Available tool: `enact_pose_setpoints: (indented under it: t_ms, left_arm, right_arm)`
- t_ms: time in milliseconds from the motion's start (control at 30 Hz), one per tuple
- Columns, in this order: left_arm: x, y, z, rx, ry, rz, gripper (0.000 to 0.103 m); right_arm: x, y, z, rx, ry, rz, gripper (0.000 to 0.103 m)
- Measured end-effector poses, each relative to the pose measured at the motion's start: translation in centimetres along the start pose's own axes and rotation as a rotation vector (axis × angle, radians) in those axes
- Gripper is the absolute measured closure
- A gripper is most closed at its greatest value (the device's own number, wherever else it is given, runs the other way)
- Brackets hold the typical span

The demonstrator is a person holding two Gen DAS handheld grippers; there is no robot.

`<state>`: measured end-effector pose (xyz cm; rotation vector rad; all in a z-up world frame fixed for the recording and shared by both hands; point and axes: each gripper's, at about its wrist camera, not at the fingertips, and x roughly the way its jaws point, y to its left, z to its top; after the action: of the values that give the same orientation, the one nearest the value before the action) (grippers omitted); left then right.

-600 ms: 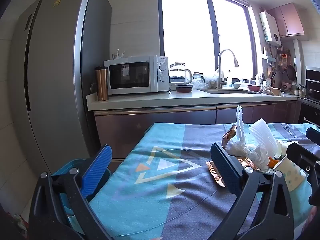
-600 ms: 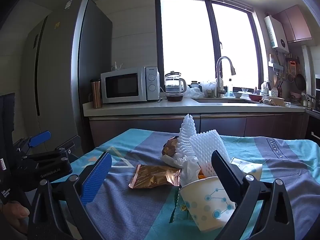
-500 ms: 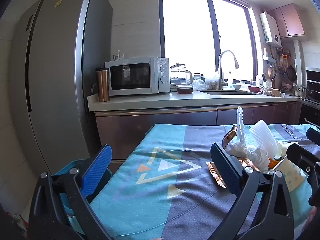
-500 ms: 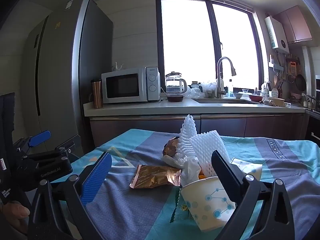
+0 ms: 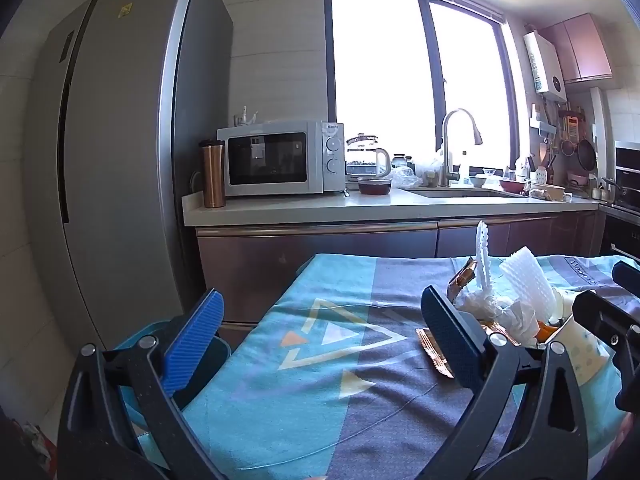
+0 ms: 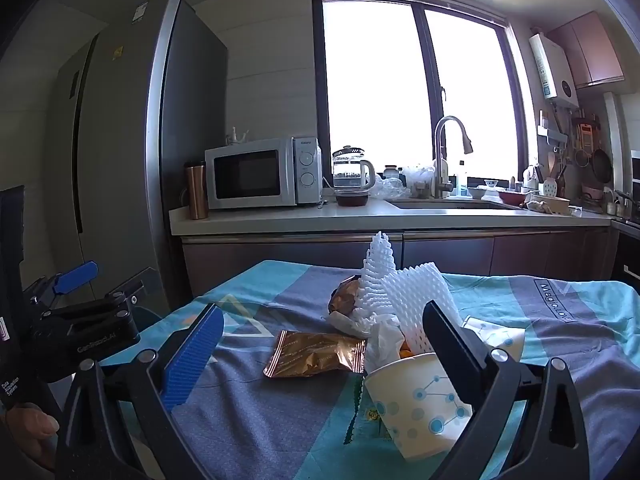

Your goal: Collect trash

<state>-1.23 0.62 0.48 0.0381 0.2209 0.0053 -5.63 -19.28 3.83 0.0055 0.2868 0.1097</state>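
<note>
A heap of trash lies on the cloth-covered table (image 6: 256, 412): a gold foil wrapper (image 6: 316, 354), a brown crumpled wrapper (image 6: 345, 296), white foam netting (image 6: 412, 300), crumpled white tissue (image 6: 380, 336) and a paper cup with blue dots (image 6: 420, 400) on its side. My right gripper (image 6: 320, 356) is open, just short of the heap, with the cup by its right finger. My left gripper (image 5: 324, 340) is open and empty over the table's left part, with the heap (image 5: 500, 304) to its right. The left gripper also shows in the right wrist view (image 6: 80, 320).
A blue bin (image 5: 156, 336) stands on the floor at the table's left edge, below my left gripper. A tall grey fridge (image 5: 120, 160) stands left. The counter (image 5: 360, 204) behind holds a microwave (image 5: 280, 158), a kettle and a sink.
Both views have shifted slightly; the grippers have barely moved and stay open. The trash has not moved.
</note>
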Motion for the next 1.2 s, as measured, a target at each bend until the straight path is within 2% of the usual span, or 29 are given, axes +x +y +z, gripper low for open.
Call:
enact_pose_setpoints:
  t_ms: [1200]
  left_arm:
    - [-0.41,0.12,-0.09,-0.001,-0.011,0.007,0.006]
  right_arm:
    - [0.06,0.01,-0.31,0.009,0.005,0.016,0.007]
